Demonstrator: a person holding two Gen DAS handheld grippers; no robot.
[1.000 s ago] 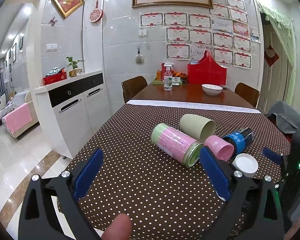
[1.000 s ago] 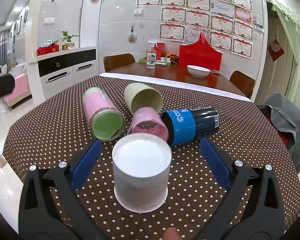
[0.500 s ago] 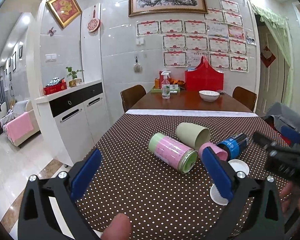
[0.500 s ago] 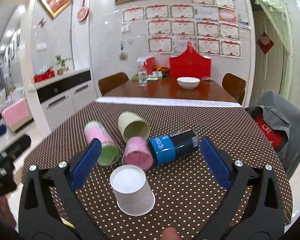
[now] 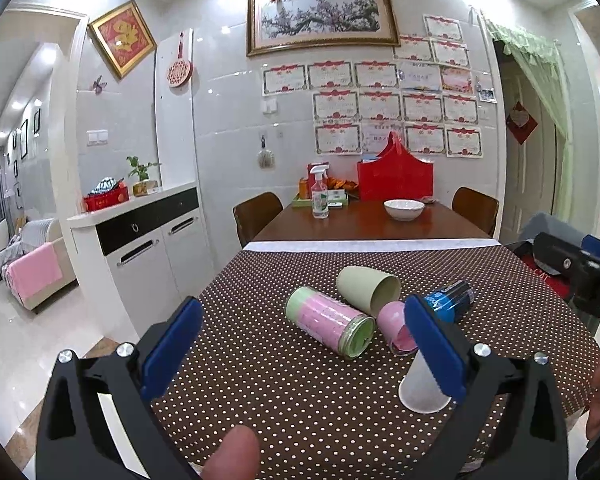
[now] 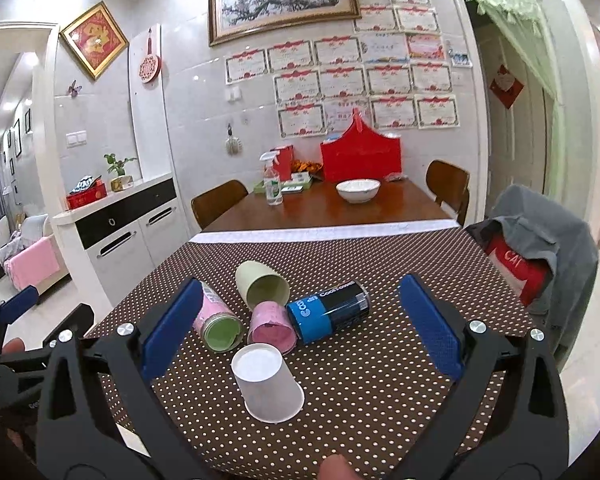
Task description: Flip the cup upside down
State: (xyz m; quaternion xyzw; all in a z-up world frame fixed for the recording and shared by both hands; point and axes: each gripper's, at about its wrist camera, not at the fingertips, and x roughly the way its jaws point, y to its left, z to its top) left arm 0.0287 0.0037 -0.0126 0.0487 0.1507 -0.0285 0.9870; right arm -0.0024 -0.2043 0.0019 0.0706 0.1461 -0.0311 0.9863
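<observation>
On the near edge of the brown polka-dot cloth covering the worktop (image 5: 284, 392), left-wrist view: the white paper cup (image 5: 420, 390) stands mouth-down, partly hidden behind the right blue pad of the left gripper (image 5: 300, 344), whose fingers are spread wide and hold nothing. Beyond the cup lie a pink-and-green cylindrical tumbler (image 5: 330, 322), a pale green cup (image 5: 366, 290), a small pink cup (image 5: 396, 330) and a blue-and-black bottle (image 5: 448, 300), all on their sides and close together. The right gripper enters at the right edge, above the cloth.

Right-wrist view: the white paper cup (image 6: 267, 382) sits inverted, base up and rim flat on the cloth, between and ahead of the fingers of the right gripper (image 6: 302, 332); these too are wide apart and empty, touching nothing. The small pink cup (image 6: 271, 326) lies just behind it, flanked by the tumbler (image 6: 217, 322) and the bottle (image 6: 327, 312), with the pale green cup (image 6: 262, 286) behind.

Judged risks: the flip appears done, so a careless withdrawal is the main hazard. A finger brushing the light paper cup could tip it or push it toward the near cloth edge. The rounded vessels behind could roll if nudged and knock it over.
</observation>
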